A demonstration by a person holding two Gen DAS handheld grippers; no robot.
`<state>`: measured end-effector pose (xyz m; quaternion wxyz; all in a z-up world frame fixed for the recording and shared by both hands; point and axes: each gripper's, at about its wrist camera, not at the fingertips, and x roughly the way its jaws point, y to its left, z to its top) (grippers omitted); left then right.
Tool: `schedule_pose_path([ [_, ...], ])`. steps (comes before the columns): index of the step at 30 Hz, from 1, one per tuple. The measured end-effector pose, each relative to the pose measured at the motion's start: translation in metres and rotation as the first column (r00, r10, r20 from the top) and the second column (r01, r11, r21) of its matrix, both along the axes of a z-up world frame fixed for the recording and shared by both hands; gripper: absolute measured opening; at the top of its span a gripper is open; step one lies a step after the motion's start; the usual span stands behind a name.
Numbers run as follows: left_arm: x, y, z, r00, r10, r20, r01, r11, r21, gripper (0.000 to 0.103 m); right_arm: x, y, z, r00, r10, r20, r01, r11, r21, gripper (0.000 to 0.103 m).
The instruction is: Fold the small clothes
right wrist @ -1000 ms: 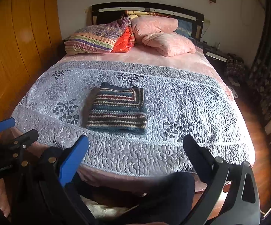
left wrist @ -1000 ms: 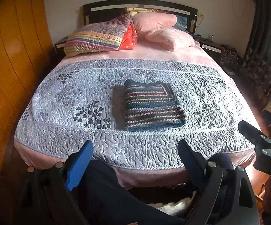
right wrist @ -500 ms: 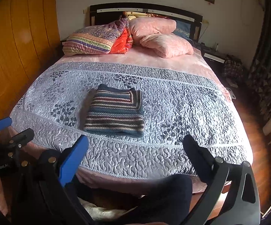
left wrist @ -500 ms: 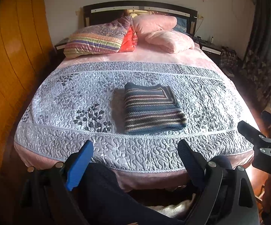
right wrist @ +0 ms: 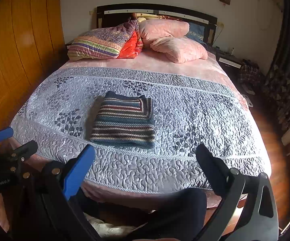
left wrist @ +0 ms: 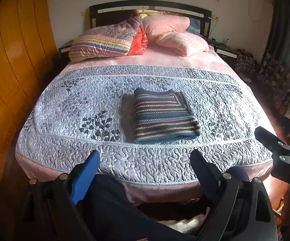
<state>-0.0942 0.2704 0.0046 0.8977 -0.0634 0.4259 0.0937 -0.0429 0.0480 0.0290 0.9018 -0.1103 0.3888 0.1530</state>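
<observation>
Nearest, the left gripper (left wrist: pixel 145 164) and right gripper (right wrist: pixel 145 158) hang over the foot of the bed, jaws spread and empty, above the person's dark trousers (left wrist: pixel 112 210). Beyond them, on the grey quilted bedspread (left wrist: pixel 68 108), the striped knit sweater (left wrist: pixel 163 116) lies as a neat folded rectangle. Folding looks finished; fetching another garment seems next. Pillows (left wrist: pixel 175 34) sit farthest.

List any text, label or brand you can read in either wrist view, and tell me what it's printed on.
"GenRobot.A": white print on the black body of the left claw, seen at the left edge of the right wrist view; the print is cut off there, so any further letters cannot be read.
Nothing else reads: the striped sweater, the quilt, the pillows and the items on the nightstand show no legible print.
</observation>
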Motion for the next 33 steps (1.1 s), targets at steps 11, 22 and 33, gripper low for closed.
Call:
schedule_pose_path([
  [11, -0.0001, -0.0006, -0.001, 1.0, -0.002, -0.004, 0.002, 1.0, 0.002, 0.091, -0.0002, 0.001, -0.0005, 1.0, 0.0, 0.0, 0.0, 1.0, 0.002, 0.1],
  [22, -0.0005, -0.0031, -0.0022, 1.0, -0.004, -0.008, 0.004, 1.0, 0.007, 0.091, -0.0022, 0.0048, -0.003, 1.0, 0.006, -0.004, -0.006, 1.0, 0.005, 0.1],
  [33, -0.0013, -0.0029, -0.0045, 1.0, 0.002, -0.014, -0.002, 1.0, 0.008, 0.091, -0.0026, 0.0071, -0.0041, 1.0, 0.007, -0.005, -0.007, 1.0, 0.007, 0.1],
])
